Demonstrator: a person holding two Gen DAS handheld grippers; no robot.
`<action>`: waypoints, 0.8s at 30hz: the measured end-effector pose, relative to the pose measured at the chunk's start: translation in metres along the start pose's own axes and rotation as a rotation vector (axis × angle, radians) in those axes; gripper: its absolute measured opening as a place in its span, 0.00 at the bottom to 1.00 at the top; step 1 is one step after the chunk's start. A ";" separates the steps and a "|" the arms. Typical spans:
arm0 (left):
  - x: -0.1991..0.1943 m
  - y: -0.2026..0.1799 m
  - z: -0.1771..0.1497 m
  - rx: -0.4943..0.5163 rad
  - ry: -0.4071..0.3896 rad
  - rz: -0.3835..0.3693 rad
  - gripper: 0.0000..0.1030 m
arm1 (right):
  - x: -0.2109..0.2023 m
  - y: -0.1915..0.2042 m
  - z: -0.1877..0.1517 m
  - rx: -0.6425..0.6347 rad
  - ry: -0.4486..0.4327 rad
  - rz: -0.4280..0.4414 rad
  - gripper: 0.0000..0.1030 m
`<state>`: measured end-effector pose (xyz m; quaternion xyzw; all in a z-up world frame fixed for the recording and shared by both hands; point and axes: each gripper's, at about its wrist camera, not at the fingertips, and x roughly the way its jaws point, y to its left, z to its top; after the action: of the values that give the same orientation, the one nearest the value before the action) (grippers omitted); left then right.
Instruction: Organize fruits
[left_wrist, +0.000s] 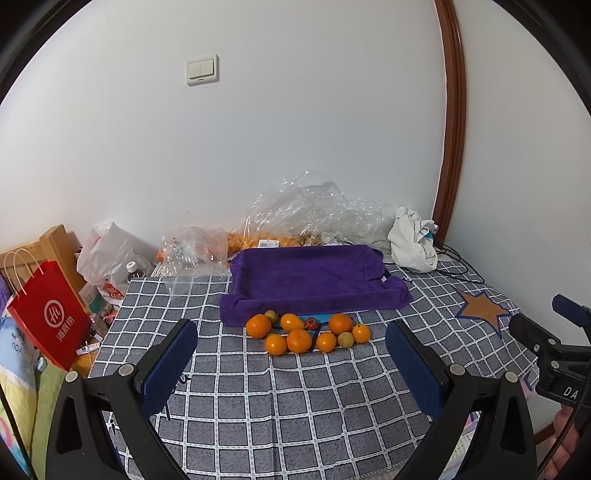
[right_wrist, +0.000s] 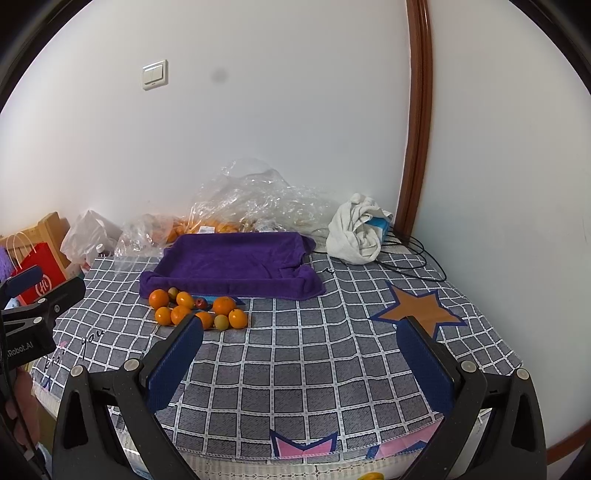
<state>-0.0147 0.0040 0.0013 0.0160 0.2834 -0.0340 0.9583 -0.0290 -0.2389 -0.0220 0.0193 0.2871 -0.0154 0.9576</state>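
From the left wrist camera, the left gripper (left_wrist: 291, 363) hangs above a grey checked cloth (left_wrist: 258, 406) covering the desk, its blue-padded fingers (left_wrist: 168, 369) spread wide with nothing between them. Ahead lies a cluster of fruits (left_wrist: 308, 332): several oranges (left_wrist: 298, 340), two pale yellow-green fruits, and one small red fruit (left_wrist: 311, 323). They sit just in front of a purple towel (left_wrist: 310, 280) shaped like a shallow tray, touching its near edge. Behind the towel are crumpled clear plastic bags (left_wrist: 306, 210) holding more orange fruit, and a bunched white cloth (left_wrist: 412, 240) to the right. A red paper bag (left_wrist: 51, 314) stands off the desk's left edge. The right gripper (left_wrist: 550, 347) shows at the far right.

From the right wrist camera, the right gripper (right_wrist: 301, 354) also hovers over the checked cloth (right_wrist: 314, 369), fingers (right_wrist: 175, 365) wide apart and holding nothing. The fruits (right_wrist: 197, 308) lie ahead to the left, against the purple towel (right_wrist: 232, 262). An orange star (right_wrist: 417, 308) is printed on the cloth to the right. The left gripper (right_wrist: 33, 314) appears at the left edge.
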 end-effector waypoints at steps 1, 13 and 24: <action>0.000 0.000 0.000 0.001 0.000 0.000 0.99 | 0.000 0.000 0.000 -0.001 -0.001 -0.001 1.00; 0.002 0.003 0.001 -0.012 0.005 -0.004 0.99 | 0.000 0.005 -0.001 -0.015 -0.005 0.010 1.00; 0.016 0.008 -0.002 -0.013 0.017 0.003 0.99 | 0.021 0.008 -0.005 -0.022 0.027 0.020 1.00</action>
<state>-0.0023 0.0112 -0.0088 0.0105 0.2915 -0.0305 0.9560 -0.0143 -0.2312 -0.0377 0.0118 0.3001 -0.0023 0.9538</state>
